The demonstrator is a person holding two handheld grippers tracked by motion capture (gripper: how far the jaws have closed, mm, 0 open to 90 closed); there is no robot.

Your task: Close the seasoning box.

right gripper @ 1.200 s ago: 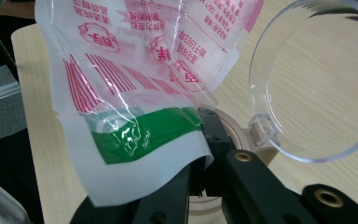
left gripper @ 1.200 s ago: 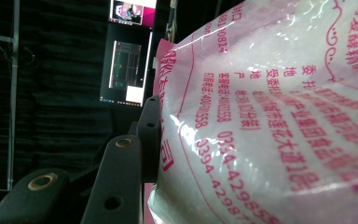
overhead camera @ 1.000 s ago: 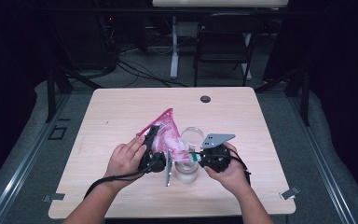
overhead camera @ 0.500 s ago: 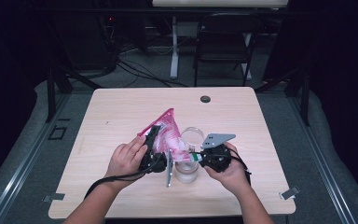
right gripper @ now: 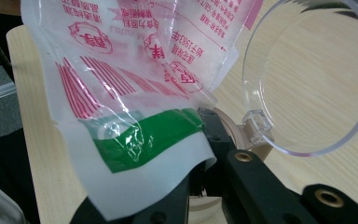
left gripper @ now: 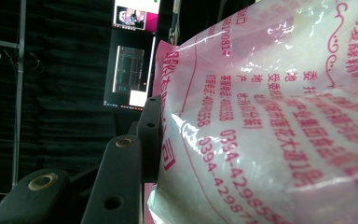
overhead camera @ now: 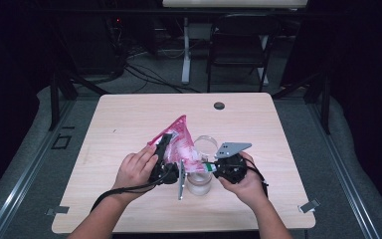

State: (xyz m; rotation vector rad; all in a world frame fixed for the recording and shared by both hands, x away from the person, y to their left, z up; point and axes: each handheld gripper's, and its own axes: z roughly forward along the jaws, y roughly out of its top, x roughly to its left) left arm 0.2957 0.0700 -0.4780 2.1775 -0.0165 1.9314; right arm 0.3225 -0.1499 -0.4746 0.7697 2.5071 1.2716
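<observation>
Crinkly pink-printed plastic bag (overhead camera: 181, 144) — glossy, taut — beside round clear jar (overhead camera: 199, 182).

1 pink bag (overhead camera: 179, 142), 1 clear jar (overhead camera: 199, 182), 1 lid (overhead camera: 206, 145), 2 tools, 1 table (overhead camera: 129, 119)

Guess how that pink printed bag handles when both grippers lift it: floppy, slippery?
Probably floppy: the pink printed bag creases and folds between the left gripper and right gripper. Likely slippery, given its glossy film. The bulging, white-filled body suggests some weight, so it may sag.
</observation>
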